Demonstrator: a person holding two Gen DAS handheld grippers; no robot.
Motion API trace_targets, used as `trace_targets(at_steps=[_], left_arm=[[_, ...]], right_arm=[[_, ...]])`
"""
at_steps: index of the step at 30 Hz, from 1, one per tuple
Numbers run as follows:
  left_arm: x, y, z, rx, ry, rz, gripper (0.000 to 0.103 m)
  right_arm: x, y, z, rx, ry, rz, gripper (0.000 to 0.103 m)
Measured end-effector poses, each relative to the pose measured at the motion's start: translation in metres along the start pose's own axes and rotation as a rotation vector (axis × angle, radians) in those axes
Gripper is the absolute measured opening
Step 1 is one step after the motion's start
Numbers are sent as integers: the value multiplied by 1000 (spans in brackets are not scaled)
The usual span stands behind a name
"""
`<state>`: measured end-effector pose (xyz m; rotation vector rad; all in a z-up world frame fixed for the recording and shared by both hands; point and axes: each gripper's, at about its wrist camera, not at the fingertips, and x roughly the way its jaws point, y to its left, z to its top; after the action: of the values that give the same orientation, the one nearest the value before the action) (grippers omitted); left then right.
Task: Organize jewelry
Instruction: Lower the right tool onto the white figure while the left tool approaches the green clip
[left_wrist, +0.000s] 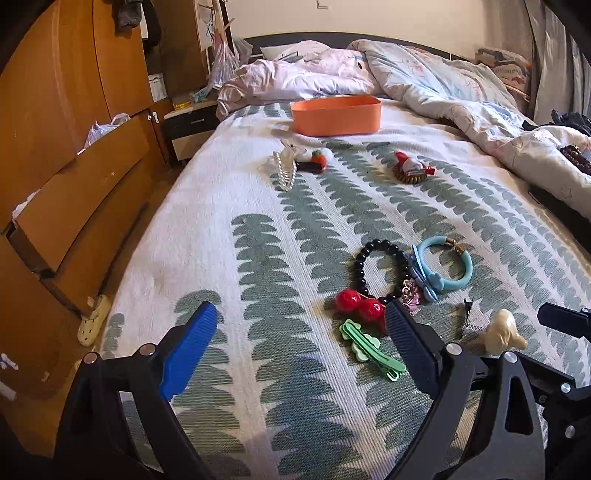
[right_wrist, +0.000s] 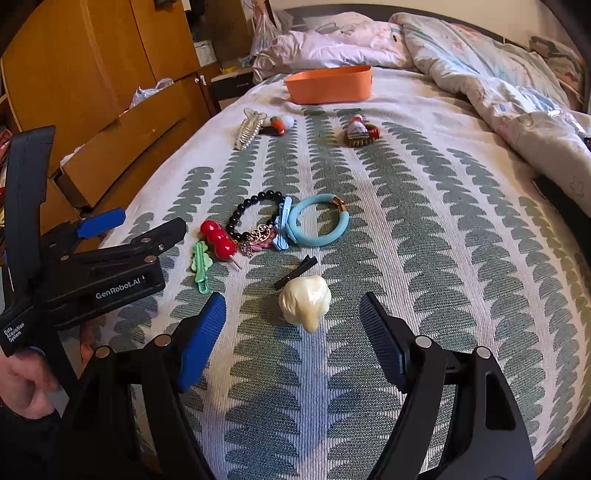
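Green-leafed white bedspread (right_wrist: 424, 229), rumpled duvet (right_wrist: 491, 74), wooden wardrobe (left_wrist: 55, 110) alongside.

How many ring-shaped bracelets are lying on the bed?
2: a black bead bracelet beside the red cherries, and a light blue bangle just right of it. Smaller ones may hide in the clutter.

A home bedroom: rumpled duvet (left_wrist: 443, 85) on bed, wooden wardrobe (left_wrist: 66, 92) beside.

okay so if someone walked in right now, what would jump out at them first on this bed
Probably the orange bin, bright against the patterned bedspread at the far end by the rumpled duvet. Nearer, a cluster: red cherry clip, black bead bracelet, blue bangle. A cream clip lies just ahead of the right gripper's open jaws.
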<state>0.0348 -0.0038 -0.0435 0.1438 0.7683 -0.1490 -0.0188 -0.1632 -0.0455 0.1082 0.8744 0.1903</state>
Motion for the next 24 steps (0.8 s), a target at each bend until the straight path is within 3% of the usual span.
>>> trace_targets(at_steps=[4, 6, 8, 9, 24], left_arm=[[3, -1, -1, 13, 14, 16, 91], [2, -1, 0, 9, 8, 24, 91], [0, 1, 1, 2, 5, 22, 91], [1, 2, 2, -2, 4, 19, 91], [17, -11, -2, 5, 38, -64, 91]], right_arm=[[4, 0, 1, 9, 8, 11, 74], [8, 1, 2, 7, 22, 11, 67], [15, 3, 2, 5, 44, 6, 51], [17, 3, 2, 5, 53, 10, 49], [28, -1, 4, 18, 68, -16, 49]])
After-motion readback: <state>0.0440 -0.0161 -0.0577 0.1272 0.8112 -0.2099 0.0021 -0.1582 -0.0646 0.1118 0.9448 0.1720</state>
